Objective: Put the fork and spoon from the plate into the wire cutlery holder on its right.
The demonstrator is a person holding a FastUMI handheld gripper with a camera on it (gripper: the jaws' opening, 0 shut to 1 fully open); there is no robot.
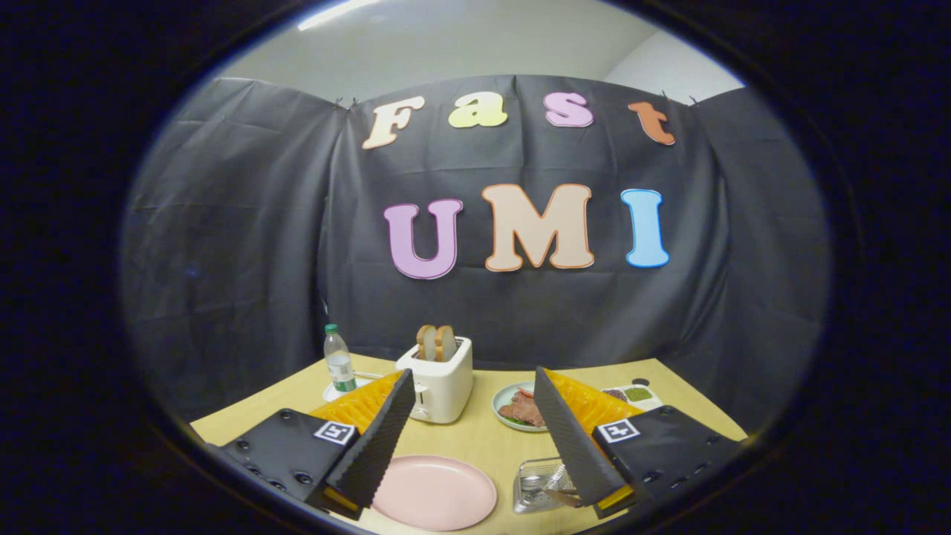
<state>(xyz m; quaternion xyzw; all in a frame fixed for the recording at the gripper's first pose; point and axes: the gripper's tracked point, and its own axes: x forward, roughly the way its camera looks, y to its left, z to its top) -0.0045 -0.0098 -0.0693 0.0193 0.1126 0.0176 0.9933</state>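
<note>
A pink plate (435,492) lies on the wooden table (483,442), low between my two fingers, and its top looks bare. To its right stands the wire cutlery holder (533,484), partly hidden behind my right finger (572,438). Shiny metal and a brownish handle show inside the holder, but I cannot tell which utensils they are. My gripper (473,379) is raised above the table and open wide, with nothing between its fingers.
Beyond the fingers stands a white toaster (438,386) with two bread slices in it. A water bottle (339,360) stands to its left, on a small saucer. A dish of meat (518,407) and a tray of garnish (631,394) sit at the back right.
</note>
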